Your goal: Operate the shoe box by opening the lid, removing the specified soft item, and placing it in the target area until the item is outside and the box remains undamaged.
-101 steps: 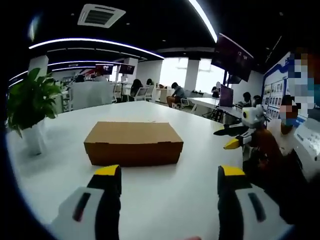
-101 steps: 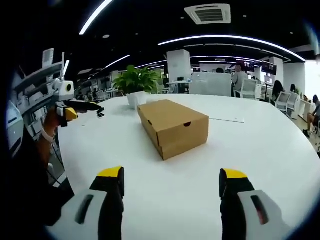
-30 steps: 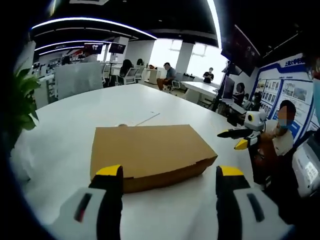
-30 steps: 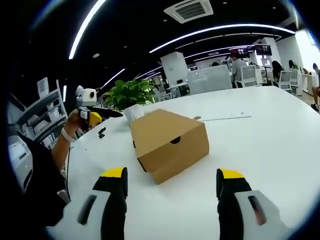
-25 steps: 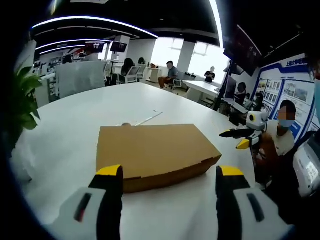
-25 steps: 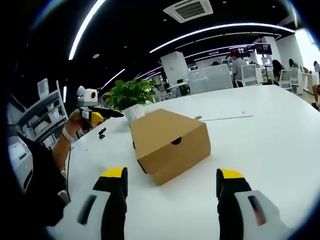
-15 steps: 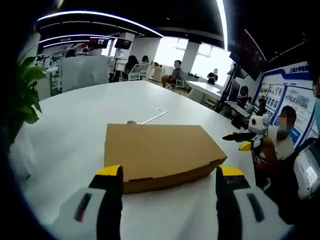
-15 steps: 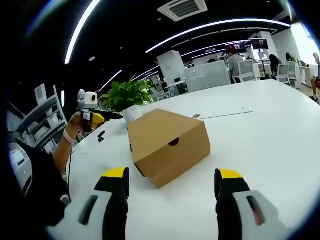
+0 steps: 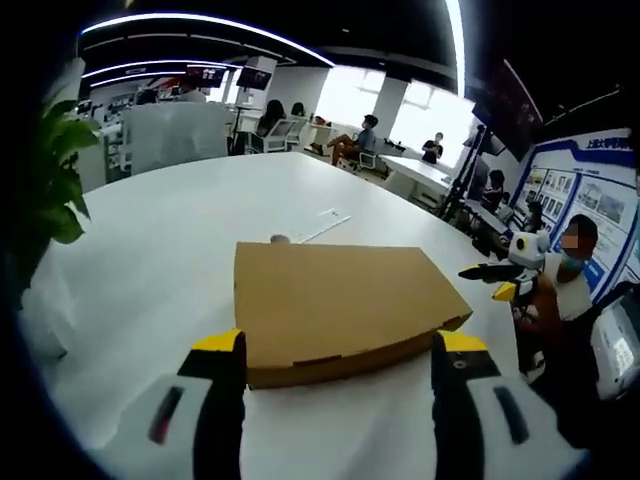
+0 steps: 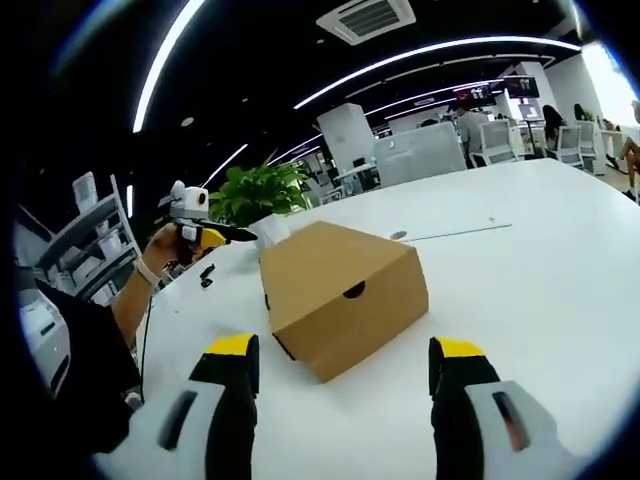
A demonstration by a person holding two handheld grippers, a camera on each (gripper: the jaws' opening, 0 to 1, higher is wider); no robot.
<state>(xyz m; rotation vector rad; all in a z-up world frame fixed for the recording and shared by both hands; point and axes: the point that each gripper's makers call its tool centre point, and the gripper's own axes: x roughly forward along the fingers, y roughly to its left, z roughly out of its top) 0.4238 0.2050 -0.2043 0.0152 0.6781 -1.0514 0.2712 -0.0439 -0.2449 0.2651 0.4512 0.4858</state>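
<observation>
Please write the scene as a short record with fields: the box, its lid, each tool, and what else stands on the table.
box: brown cardboard shoe box lying flat on the white table
lid: closed, nothing taken out yet
left tool: open, just before the box's long side, not touching it
right tool: open, facing the box's short end, apart from it
short end: has a dark finger notch
also on the table: a potted plant, beyond the box in the right gripper view

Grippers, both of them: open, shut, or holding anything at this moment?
Left gripper: open, holding nothing, jaws apart before the closed shoe box.
Right gripper: open, holding nothing, short of the box.
</observation>
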